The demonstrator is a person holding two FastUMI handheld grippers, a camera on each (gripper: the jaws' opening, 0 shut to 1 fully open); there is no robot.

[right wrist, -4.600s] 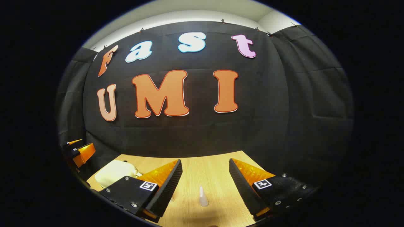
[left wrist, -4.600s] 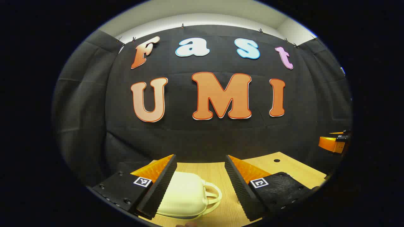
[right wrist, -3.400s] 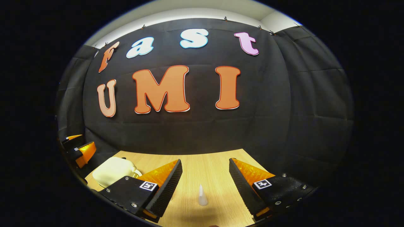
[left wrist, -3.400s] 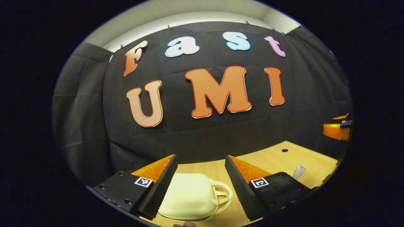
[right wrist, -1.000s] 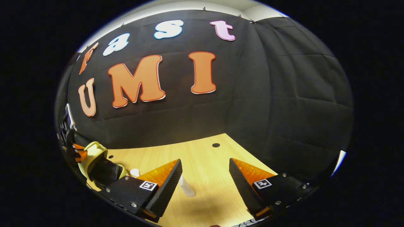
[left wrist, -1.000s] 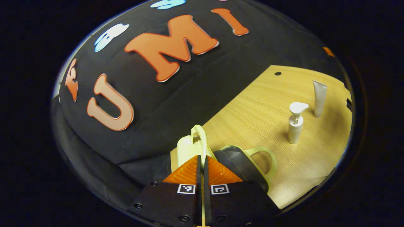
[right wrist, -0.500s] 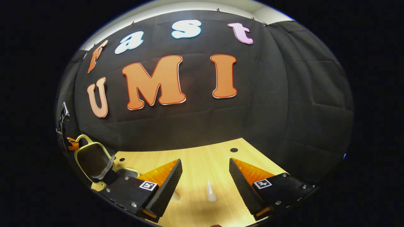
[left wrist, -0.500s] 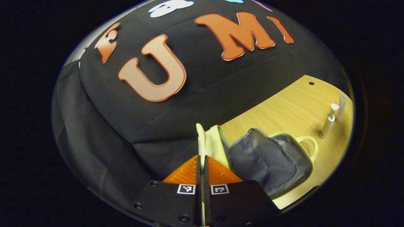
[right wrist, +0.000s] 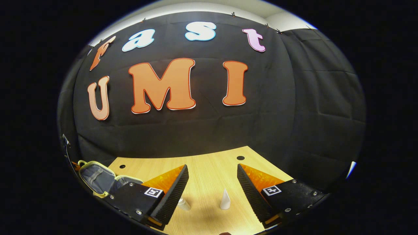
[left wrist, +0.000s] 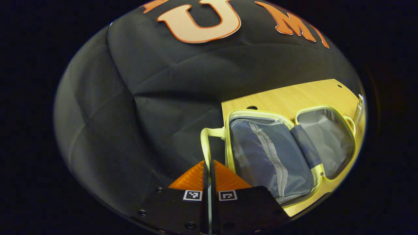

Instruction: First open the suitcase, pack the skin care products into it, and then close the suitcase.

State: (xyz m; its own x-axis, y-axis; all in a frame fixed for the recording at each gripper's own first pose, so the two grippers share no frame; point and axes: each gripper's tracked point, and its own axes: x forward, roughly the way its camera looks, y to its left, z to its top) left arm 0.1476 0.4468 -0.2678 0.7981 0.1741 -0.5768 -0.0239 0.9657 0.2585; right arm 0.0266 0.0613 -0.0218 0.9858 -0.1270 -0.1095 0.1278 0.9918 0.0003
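One tube [right wrist: 225,199] before right tool [right wrist: 212,186]

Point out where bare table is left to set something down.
Bare wood runs from the tube back to the wall, between the right gripper's fingers. The far strip behind the open suitcase is bare too. Crowded around the pump bottle beside the tube.

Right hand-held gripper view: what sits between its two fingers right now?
The tube stands upright on bare table between the open fingers, untouched; the pump bottle peeks out beside the left finger.

Black cloth wall [right wrist: 294,107] behind a light wooden table [right wrist: 209,169], pale ceiling [right wrist: 183,8] above.
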